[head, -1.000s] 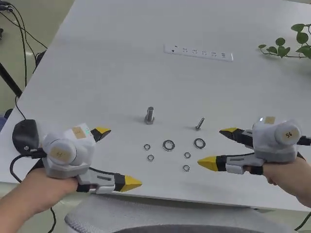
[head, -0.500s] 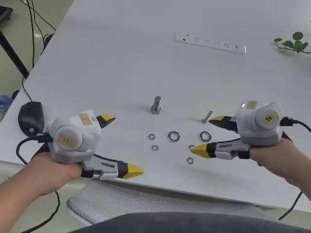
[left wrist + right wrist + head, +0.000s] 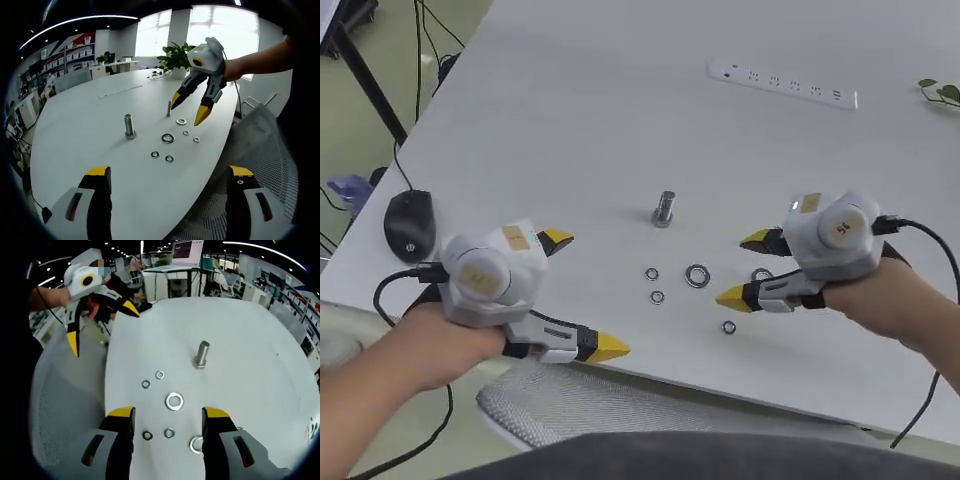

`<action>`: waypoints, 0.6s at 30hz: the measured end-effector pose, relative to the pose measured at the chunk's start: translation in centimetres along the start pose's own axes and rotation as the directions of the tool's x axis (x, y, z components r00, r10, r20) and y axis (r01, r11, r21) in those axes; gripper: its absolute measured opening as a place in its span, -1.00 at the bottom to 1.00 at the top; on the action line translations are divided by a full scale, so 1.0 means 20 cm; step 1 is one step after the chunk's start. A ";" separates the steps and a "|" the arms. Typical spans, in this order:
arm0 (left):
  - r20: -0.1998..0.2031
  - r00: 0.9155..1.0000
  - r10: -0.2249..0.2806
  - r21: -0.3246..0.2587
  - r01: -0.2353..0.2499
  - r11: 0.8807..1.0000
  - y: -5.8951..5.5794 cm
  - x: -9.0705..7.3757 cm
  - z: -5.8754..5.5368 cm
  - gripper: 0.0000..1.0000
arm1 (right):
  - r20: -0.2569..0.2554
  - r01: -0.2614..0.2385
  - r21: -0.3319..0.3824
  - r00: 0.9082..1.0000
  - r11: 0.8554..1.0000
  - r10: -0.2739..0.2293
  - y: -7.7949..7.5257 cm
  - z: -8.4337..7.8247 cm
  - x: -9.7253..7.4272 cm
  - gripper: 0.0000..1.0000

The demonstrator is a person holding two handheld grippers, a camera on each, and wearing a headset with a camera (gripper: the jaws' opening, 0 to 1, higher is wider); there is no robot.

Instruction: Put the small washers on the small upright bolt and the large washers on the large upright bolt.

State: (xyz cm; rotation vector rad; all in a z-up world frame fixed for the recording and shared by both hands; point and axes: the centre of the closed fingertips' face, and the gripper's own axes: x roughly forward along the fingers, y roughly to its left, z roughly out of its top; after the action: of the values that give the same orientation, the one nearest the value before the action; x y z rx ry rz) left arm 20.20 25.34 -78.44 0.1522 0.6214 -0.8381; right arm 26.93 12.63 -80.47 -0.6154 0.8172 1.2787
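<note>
Washers (image 3: 697, 275): two large and four small, all loose and flat on the worktop (image 3: 570, 130), none on a bolt yet. Scattered in a short band on the near side of the large bolt (image 3: 664, 209), with the small bolt (image 3: 169, 108) upright near the right-hand end.

Right hand-held gripper (image 3: 740, 268): brought in from the right over the last second, from beside the scatter to just above its right-hand end. Jaws spread wide, gripping nothing. In the right gripper view, two small washers (image 3: 169, 432) and a large washer (image 3: 196, 444) lying on the worktop in the gap between the jaws. Probably lining up for a first pick, so task barely begun.

Left hand-held gripper (image 3: 588, 294): much where it was, hovering at the near left edge, well apart from the washers, jaws also wide and empty.

Materials: thin flat rings of bright metal, glinting at the rims. Both bolts metal too, standing on their heads with shanks up, the large one short and thick, the small one slender. Worktop smooth, matte, pale grey-white, hard by the look of it. Jaws black, tapering to yellow tips, on shells of glossy white plastic. Likely awkward to pinch: rings so flat on so slick a surface apt to skid rather than lift.
</note>
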 end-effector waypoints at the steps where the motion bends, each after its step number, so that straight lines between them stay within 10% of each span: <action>1: -0.002 1.000 0.000 0.002 0.000 1.000 0.00 0.00 0.00 0.92 | -0.008 -0.004 -0.011 1.000 1.000 0.004 0.00 0.00 0.01 0.10; 18: -0.011 1.000 0.000 0.024 0.000 1.000 0.00 0.02 0.00 0.93 | -0.158 -0.069 -0.148 0.986 0.987 0.045 -0.03 -0.05 0.13 -0.04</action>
State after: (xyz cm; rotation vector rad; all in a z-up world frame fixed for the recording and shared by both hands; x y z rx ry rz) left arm 20.48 25.14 -78.63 0.1783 0.6218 -0.8454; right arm 27.57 13.22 -83.29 -0.8270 0.8735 1.3677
